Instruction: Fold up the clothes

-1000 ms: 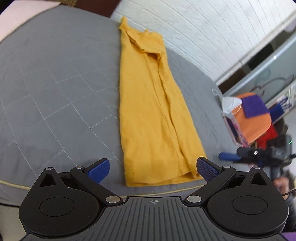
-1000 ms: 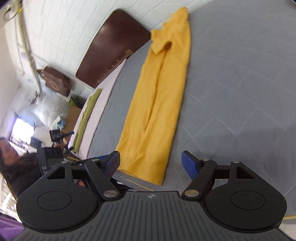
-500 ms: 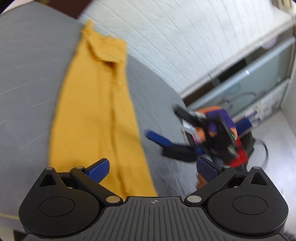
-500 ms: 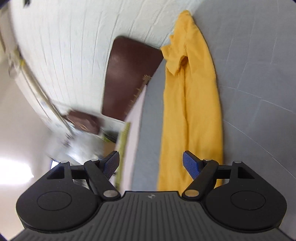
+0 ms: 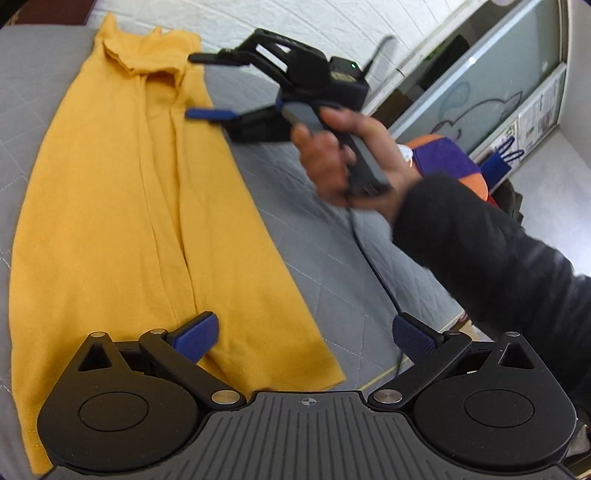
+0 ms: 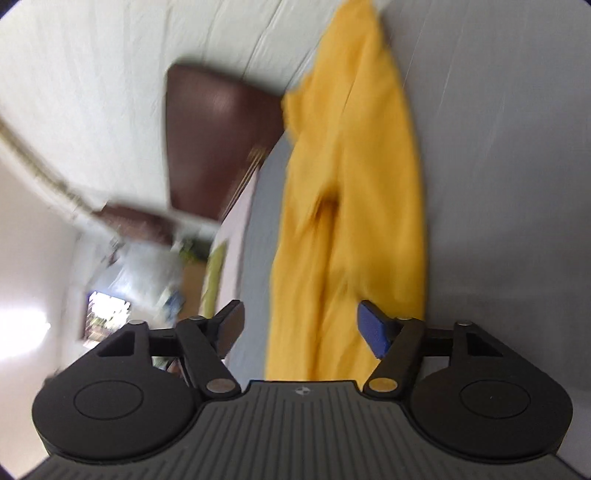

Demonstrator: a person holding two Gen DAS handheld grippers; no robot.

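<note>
A grey quilted bed cover (image 5: 321, 254) forms the work surface, bounded at the far side by a white panelled wall (image 5: 332, 22). A dark brown headboard (image 6: 218, 136) is seen in the right wrist view, blurred by motion, standing against that wall. A glass-fronted cabinet (image 5: 491, 88) is located off the bed edge in the left wrist view.

The yellow garment (image 5: 147, 221) is laid flat on the cover as a long narrow strip, with both sides folded in lengthwise; the overlapping edges run down its middle. The collar end is positioned near the wall, and the hem end lies close to the camera.

The left gripper (image 5: 303, 334) is held above the hem end with its jaws spread wide. The left blue pad (image 5: 195, 334) is seen over the fabric, the other over the bare cover; nothing is gripped between them.

The right gripper (image 5: 207, 86) is seen from the left wrist view, carried in the person's right hand (image 5: 343, 162), with a black sleeve (image 5: 498, 258) behind it and a cable trailing below. Its jaws are parted, and it is held over the right edge of the garment toward the collar end. In its own view (image 6: 299, 326), the garment runs between the spread fingers; contact with the fabric probably does not occur, although blur prevents confirmation.
</note>
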